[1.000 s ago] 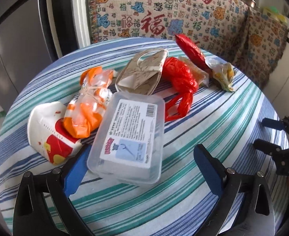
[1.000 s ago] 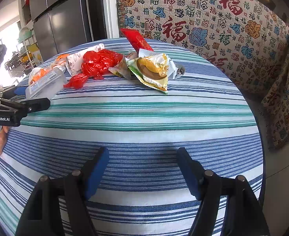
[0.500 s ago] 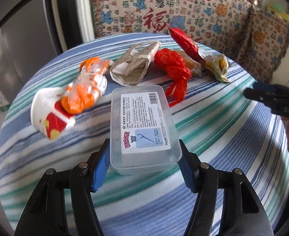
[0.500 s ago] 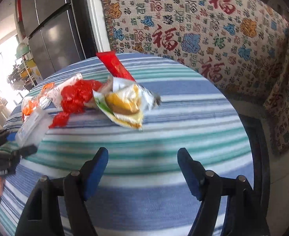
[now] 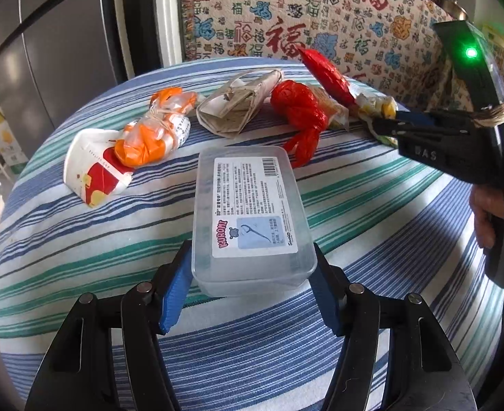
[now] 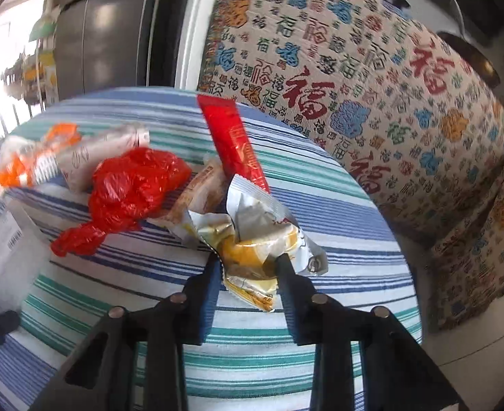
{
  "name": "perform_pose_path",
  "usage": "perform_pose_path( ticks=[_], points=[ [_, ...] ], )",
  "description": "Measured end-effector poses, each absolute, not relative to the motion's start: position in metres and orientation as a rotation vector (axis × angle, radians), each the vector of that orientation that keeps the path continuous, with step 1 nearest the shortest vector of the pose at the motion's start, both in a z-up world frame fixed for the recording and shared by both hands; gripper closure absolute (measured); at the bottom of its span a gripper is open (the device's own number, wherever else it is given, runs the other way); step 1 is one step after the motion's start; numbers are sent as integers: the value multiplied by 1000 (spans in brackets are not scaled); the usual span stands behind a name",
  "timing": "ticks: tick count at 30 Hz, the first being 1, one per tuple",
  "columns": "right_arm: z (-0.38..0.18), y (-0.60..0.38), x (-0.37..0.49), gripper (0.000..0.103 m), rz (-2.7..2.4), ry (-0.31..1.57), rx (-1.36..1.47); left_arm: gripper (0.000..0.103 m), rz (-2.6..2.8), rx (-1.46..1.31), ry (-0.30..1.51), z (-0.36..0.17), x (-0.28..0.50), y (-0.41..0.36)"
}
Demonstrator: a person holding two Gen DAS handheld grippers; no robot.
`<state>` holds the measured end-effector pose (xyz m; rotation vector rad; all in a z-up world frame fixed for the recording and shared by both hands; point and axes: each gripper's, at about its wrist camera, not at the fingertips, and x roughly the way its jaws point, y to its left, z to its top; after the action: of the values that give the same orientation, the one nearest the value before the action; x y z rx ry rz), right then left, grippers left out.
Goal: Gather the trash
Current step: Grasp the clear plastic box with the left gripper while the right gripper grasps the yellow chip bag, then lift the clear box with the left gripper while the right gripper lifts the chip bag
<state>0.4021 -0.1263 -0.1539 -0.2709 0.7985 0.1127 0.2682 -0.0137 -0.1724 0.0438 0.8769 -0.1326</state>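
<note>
We count seven pieces of trash on the round worktop (image 5: 80,239), which is covered in a striped cloth of blue, green and white. From the left wrist view, going left to right: one crushed paper cup (image 5: 94,167) at ten o'clock, white with red and yellow print; one knotted orange and clear plastic bag (image 5: 156,130) lying against it; one folded tan paper bag (image 5: 238,106) at twelve; one crumpled red plastic bag (image 5: 299,116) just right of that; one red foil stick packet (image 5: 327,75) at one o'clock, and a crinkled silver and yellow snack wrapper (image 5: 375,106) beside it.

The seventh piece, a clear rectangular plastic box (image 5: 252,219) with a printed label, sits at the centre. Our left gripper (image 5: 252,284) is clamped on its near end, a blue pad pressing each side.

Our right gripper (image 6: 248,274) is closing its jaws, with the wrapper (image 6: 252,239) between them and both pads touching its crumpled foil. The red stick packet (image 6: 238,144) lies just behind it at twelve, the red bag (image 6: 128,188) at ten.

A fabric printed with Chinese characters (image 6: 354,102) drapes the furniture behind the worktop, and grey doors (image 5: 63,51) stand at eleven.
</note>
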Motion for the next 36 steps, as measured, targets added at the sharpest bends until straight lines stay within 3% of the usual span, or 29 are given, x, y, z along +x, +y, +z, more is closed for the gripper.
perform_pose_path(
  ticks=[9,12,13,15,17,20,22,31,36],
  points=[
    [-143,-163,341,79,329,896,-81,36,-155,12,876,-170,261,-8],
    [-145,-174,317,73,337,914,-93,31,-162,17,880,-171,256,-10],
    [-146,-177,310,68,331,913,-89,26,-168,19,882,-171,254,-11],
    [-152,-184,301,36,315,920,-94,18,-175,31,890,-173,251,-15],
    [-159,-187,296,31,297,936,-114,12,-170,59,899,-174,249,-20],
    [-170,-187,296,30,297,978,-106,8,-151,108,913,-177,250,-28],
    [-173,-183,295,25,302,965,-105,4,-143,113,922,-178,252,-29],
    [-162,-163,303,23,302,902,-90,4,-120,45,913,-176,263,-17],
    [-146,-172,312,23,291,881,84,4,-148,-48,913,-168,267,-5]
  ],
)
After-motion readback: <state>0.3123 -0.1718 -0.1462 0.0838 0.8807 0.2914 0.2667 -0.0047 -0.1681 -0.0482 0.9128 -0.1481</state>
